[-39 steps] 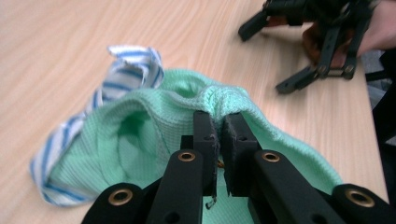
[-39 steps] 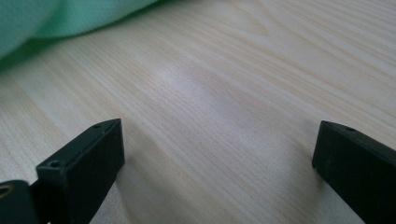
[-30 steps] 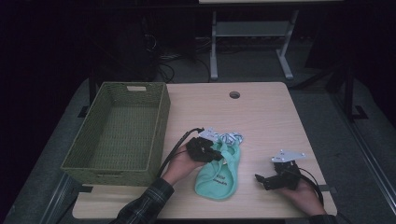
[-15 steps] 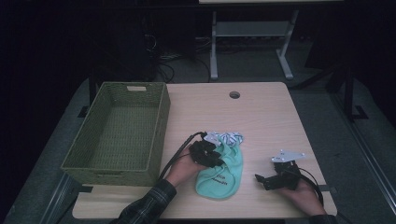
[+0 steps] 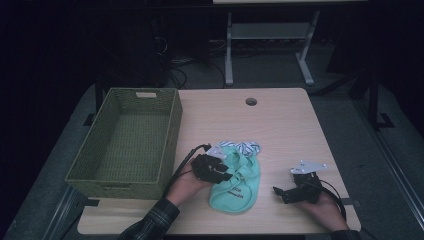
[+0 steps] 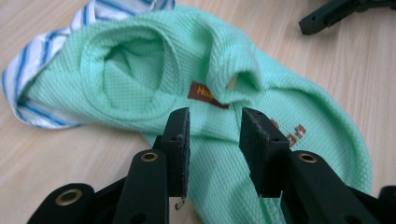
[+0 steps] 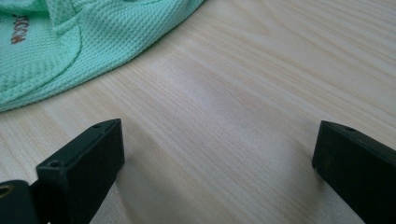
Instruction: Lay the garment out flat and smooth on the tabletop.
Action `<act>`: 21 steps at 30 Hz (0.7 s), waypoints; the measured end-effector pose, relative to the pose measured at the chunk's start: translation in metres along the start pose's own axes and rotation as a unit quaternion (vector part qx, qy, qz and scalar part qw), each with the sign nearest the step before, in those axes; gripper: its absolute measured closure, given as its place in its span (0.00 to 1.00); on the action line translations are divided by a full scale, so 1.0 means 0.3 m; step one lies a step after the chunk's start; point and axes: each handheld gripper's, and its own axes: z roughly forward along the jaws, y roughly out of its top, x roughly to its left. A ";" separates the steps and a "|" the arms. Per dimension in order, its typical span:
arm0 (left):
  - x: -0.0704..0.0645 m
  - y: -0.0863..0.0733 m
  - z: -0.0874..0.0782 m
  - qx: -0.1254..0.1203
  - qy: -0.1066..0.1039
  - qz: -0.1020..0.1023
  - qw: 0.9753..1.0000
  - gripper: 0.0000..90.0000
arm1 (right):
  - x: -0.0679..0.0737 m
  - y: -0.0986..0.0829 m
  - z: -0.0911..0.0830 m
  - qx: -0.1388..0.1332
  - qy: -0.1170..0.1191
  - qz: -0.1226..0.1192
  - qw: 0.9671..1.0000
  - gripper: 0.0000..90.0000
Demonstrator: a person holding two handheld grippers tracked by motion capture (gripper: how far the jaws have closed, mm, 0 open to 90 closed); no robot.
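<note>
Wooden table (image 5: 280, 125) under the high view: our woven green basket (image 5: 165, 130) sits at the left with nothing inside, the mint garment (image 5: 237, 182) beside it. Left gripper view — our left gripper (image 6: 215, 135), jaws slightly parted, hovers over the garment. Right gripper view — our right gripper (image 7: 215, 154) is spread wide over bare wood.

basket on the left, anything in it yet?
Empty. The high view shows bare green weave across the basket floor; the green garment lies on the table beside it.
</note>
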 end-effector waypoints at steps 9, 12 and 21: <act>0.015 -0.005 0.049 -0.008 -0.002 -0.014 1.000 0.71 | 0.000 0.000 0.000 0.000 0.000 0.000 1.000 0.02; 0.013 -0.004 0.071 -0.004 -0.002 -0.012 1.000 0.71 | 0.000 0.000 0.000 0.000 0.000 0.000 1.000 0.02; 0.011 0.003 0.101 0.021 0.012 0.002 1.000 0.90 | 0.000 0.000 0.000 0.000 0.000 0.000 1.000 0.02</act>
